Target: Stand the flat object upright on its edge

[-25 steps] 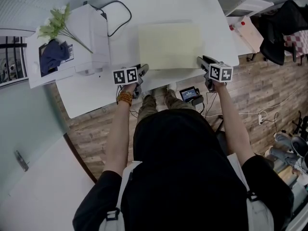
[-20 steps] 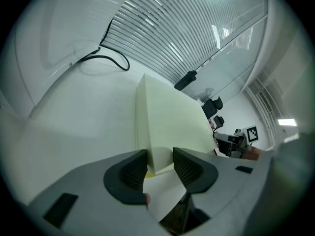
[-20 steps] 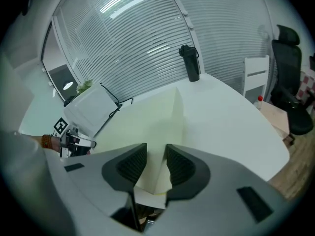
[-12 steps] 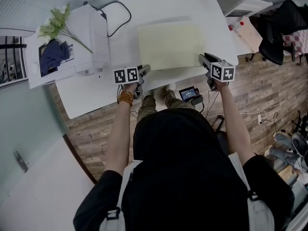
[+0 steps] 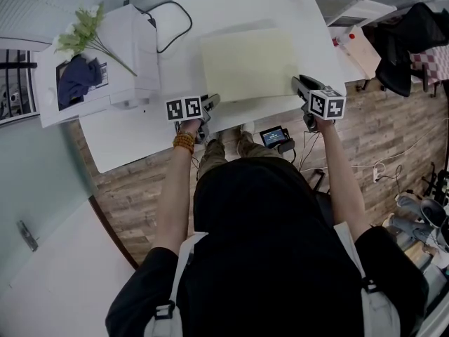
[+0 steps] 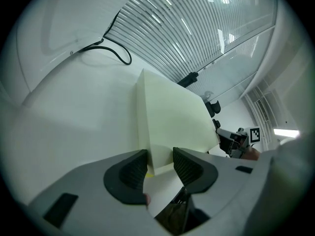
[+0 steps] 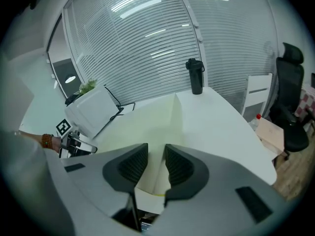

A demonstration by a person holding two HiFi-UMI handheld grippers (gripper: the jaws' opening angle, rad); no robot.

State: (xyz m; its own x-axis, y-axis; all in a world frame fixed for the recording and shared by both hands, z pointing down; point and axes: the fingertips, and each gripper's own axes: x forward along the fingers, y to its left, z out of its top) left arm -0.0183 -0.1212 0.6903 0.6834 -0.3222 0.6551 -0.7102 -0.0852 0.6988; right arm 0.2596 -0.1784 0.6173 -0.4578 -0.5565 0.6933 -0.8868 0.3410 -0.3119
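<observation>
**Head view:** A pale yellow board (image 5: 247, 65) is seen lying flat on a white table (image 5: 126, 135), its near edge close to the table's near edge. The left gripper (image 5: 209, 102) is set at the board's near left corner and the right gripper (image 5: 300, 84) at its near right corner. Left of the board a white unit (image 5: 130, 48) is shown. A dark blue cloth (image 5: 74, 81) is laid on its outer part and a green sprig (image 5: 84, 30) is draped across its top; whether the cloth sits in a tray cannot be told. A black cable (image 5: 172, 27) is looped by the board's far left corner. A wood-plank floor (image 5: 140, 188) is visible beneath, and a black office chair (image 5: 414, 37) stands well to the board's right.

**Left gripper view:** The board (image 6: 172, 117) is clamped at its corner by the left gripper (image 6: 160, 156), with both pads pressed on it. The cable (image 6: 110, 50) is seen beyond the board's left, with blinds (image 6: 197, 28) behind.

**Right gripper view:** The jaws of the right gripper (image 7: 156, 154) are being closed around the board's (image 7: 152, 127) corner, the pads not yet pressed on it. A dark bottle (image 7: 195, 76) is stood upright past the board's far edge, and the blinds (image 7: 147, 48) are drawn across the glass behind it.
</observation>
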